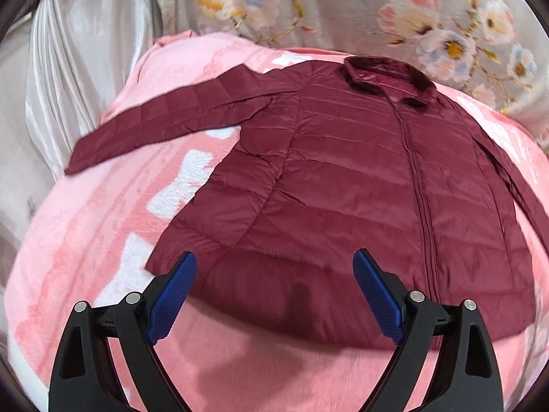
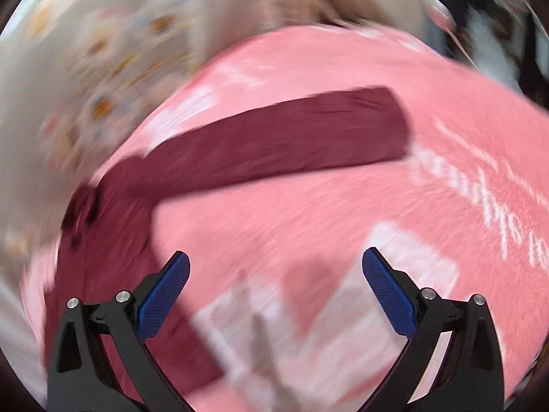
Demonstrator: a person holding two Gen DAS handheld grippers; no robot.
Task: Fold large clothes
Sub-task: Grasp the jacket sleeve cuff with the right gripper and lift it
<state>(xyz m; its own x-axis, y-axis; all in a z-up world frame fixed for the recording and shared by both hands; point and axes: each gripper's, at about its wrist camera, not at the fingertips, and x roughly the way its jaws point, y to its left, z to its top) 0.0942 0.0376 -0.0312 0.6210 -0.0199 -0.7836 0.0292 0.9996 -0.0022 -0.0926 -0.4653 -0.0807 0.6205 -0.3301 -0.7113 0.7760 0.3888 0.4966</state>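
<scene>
Left wrist view showed my left gripper [image 1: 274, 295] spread empty above the hem of the maroon jacket [image 1: 343, 178], which lay flat, zipped, one sleeve outstretched.

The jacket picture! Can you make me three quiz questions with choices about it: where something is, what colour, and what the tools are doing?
1. Where does the jacket lie?
A. on a pink blanket
B. on a wooden floor
C. on a hanger

2. What colour is the jacket?
A. green
B. dark red
C. yellow

3. How are the left tool and right tool?
A. both shut on the jacket
B. one open, one shut
C. both open, holding nothing

Answers:
1 A, pink blanket shows all around the jacket.
2 B, body, collar and sleeves are dark red.
3 C, each tool's blue pads stand wide apart with nothing between.
</scene>
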